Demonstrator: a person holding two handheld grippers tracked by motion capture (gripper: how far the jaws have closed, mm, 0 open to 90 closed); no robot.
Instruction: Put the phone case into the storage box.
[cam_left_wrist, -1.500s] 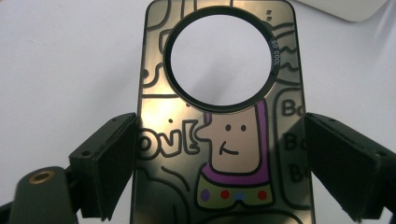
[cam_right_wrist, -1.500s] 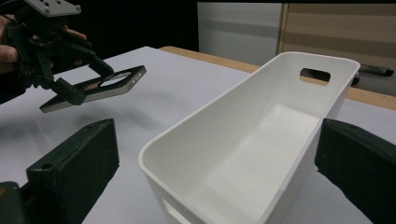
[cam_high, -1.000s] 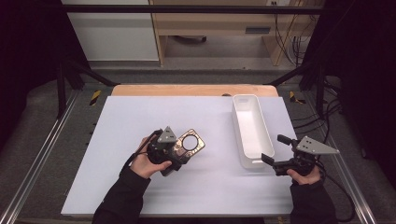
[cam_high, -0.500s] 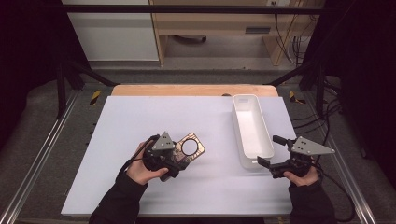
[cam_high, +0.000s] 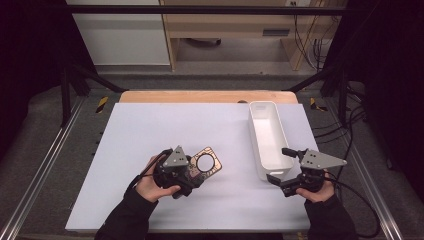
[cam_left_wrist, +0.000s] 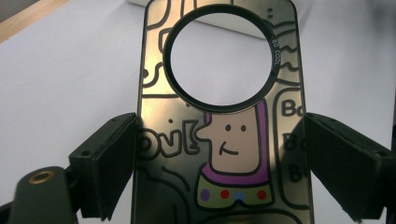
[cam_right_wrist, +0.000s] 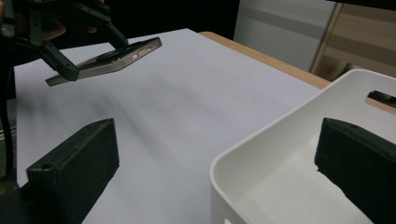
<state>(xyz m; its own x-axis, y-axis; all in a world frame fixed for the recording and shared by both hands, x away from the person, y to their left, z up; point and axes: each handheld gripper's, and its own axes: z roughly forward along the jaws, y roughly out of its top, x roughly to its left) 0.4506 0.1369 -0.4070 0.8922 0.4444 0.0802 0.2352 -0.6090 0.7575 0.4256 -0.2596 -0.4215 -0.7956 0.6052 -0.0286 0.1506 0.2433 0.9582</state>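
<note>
Gold-coloured, the phone case (cam_left_wrist: 219, 140) is pinched by its long edges in the left gripper (cam_high: 192, 172), above the counter's (cam_high: 150, 130) near half. The right gripper's (cam_high: 282, 167) fingers are spread at the bin's (cam_high: 272, 172) near end. A weak edge grip could let the case slip.

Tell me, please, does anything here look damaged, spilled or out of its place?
Nothing stands out. The left gripper holds the phone case by its edges above the table, tilted, and it looks intact. The white bin stands upright and empty, with the right gripper open at its near end.
</note>
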